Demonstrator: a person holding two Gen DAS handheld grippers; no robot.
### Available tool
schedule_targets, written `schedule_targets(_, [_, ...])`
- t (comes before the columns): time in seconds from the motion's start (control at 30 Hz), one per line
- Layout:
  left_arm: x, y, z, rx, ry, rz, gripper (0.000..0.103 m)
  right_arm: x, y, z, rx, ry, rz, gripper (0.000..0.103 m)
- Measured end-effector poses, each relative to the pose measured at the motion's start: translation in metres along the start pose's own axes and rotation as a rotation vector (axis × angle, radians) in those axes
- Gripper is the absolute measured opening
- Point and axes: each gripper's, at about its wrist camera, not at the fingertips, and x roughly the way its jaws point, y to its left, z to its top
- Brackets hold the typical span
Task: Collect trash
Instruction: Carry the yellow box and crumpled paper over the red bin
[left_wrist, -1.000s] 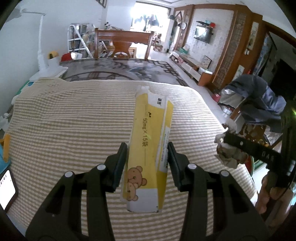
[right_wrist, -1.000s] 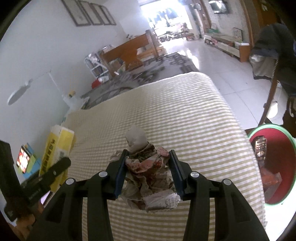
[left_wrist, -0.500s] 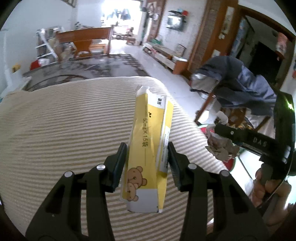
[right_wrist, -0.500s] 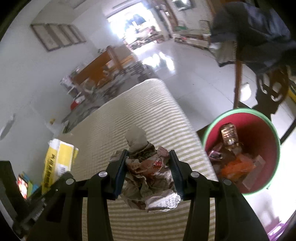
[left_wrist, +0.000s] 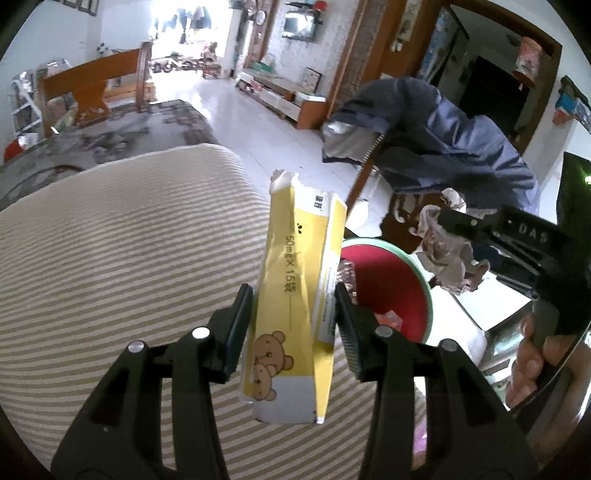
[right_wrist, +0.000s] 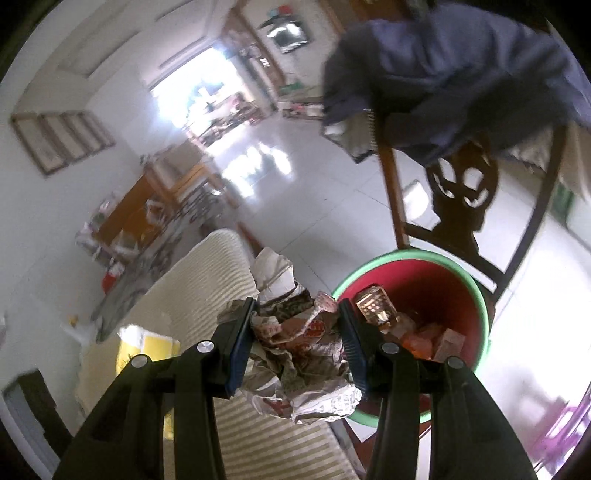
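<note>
Yellow cardboard fills the near middle of the left wrist view: a long, torn-topped box with cartoon bears stands clamped between the two black jaws of the left hand-held gripper, whose pads press its sides, narrowly parted by the box's width. It hangs over the right edge of the surface, which is draped in a beige striped cloth. In the right wrist view the right hand-held gripper is closed the same way on a crumpled wad of printed paper, which bulges out above and below the pads; this wad is held above the surface's corner, just beside the bin's rim. Just past the surface's edge, on the white tiled floor, stands a round bin with a red inside and a green rim, already holding wrappers and small boxes. Behind the bin is a dark wooden chair with a blue-grey jacket thrown over its back. A person's hand grips the right tool's handle at the right border of the left view.
</note>
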Motion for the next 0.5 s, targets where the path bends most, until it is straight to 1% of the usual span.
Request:
schedule_targets(0.07, [0.008, -0.009, 0.001, 0.007, 0.011, -0.017, 0.043, -0.001, -0.011, 0.002, 0.041, -0.002, -0.010, 0.045])
schedule_targets(0.17, [0.025, -0.025, 0.001, 0.027, 0.038, -0.038, 0.043, -0.004, -0.018, 0.006, 0.057, -0.018, -0.037, 0.045])
schedule_targets(0.33, [0.061, -0.045, 0.003, 0.073, 0.102, -0.045, 0.043, -0.005, -0.025, 0.008, 0.084, -0.023, -0.057, 0.045])
schedule_targets(0.43, [0.075, -0.051, 0.006, 0.078, 0.129, -0.045, 0.044, -0.002, -0.032, 0.010, 0.109, -0.025, -0.074, 0.045])
schedule_targets(0.47, [0.081, -0.052, 0.008, 0.070, 0.140, -0.053, 0.044, -0.002, -0.034, 0.011, 0.117, -0.029, -0.084, 0.047])
schedule_targets(0.5, [0.084, -0.053, 0.008, 0.064, 0.145, -0.053, 0.047, -0.002, -0.037, 0.011, 0.130, -0.035, -0.089, 0.053])
